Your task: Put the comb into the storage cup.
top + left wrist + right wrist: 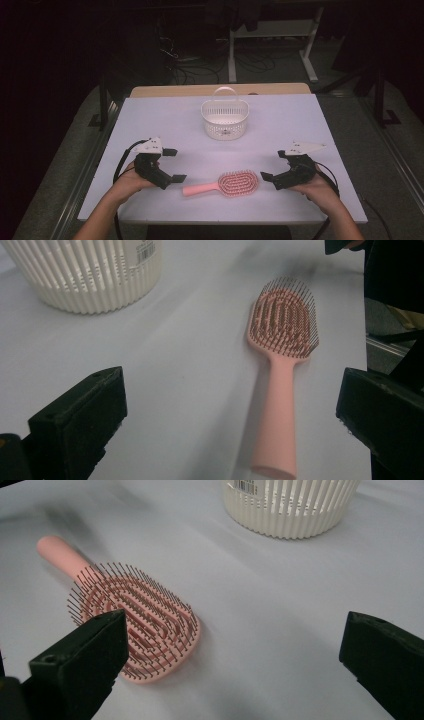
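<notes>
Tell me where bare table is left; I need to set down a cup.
Free: the table left and right of the white basket, and the strip between it and the pink hairbrush. Crowded: the near edge, brush between left gripper and right gripper.

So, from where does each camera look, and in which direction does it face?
High view: above the person's side of the table, facing forward and down; both forearms show, with the left hand-held gripper and the right hand-held gripper.
Left gripper view: rides on the left hand-held gripper, facing the hairbrush handle-end first; its own two black jaws show, wide apart.
Right gripper view: rides on the right hand-held gripper, facing the bristle head; its jaws show, wide apart.
All views share the hairbrush and the white basket.
</notes>
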